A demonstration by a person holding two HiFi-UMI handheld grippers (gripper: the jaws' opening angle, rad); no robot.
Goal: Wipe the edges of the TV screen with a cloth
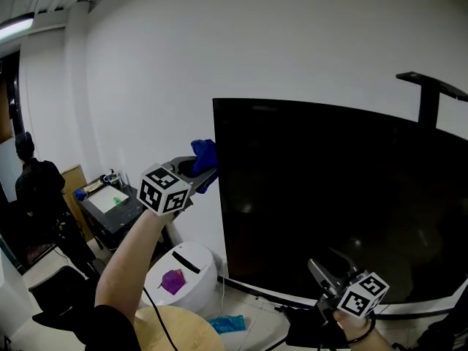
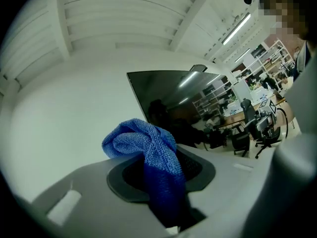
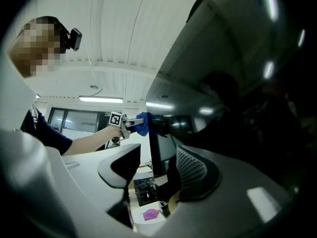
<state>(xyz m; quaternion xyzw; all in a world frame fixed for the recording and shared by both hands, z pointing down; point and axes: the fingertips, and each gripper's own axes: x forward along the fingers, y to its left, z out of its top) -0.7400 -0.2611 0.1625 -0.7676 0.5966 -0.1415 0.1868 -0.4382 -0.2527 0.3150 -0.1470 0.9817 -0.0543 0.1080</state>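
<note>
Blue microfibre cloth (image 1: pixel 205 154) being clamped in closed jaws of left gripper (image 1: pixel 207 171), being pressed at upper left edge of large black flat TV screen (image 1: pixel 329 196). Right gripper (image 1: pixel 319 270) being held low near bottom edge, jaws apart, empty. Judged: 1 edge being wiped; 3 others seemingly left.

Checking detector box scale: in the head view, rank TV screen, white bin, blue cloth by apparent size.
1. TV screen, by far largest.
2. white bin, farther from the camera.
3. blue cloth, smallest, though nearer the camera.
</note>
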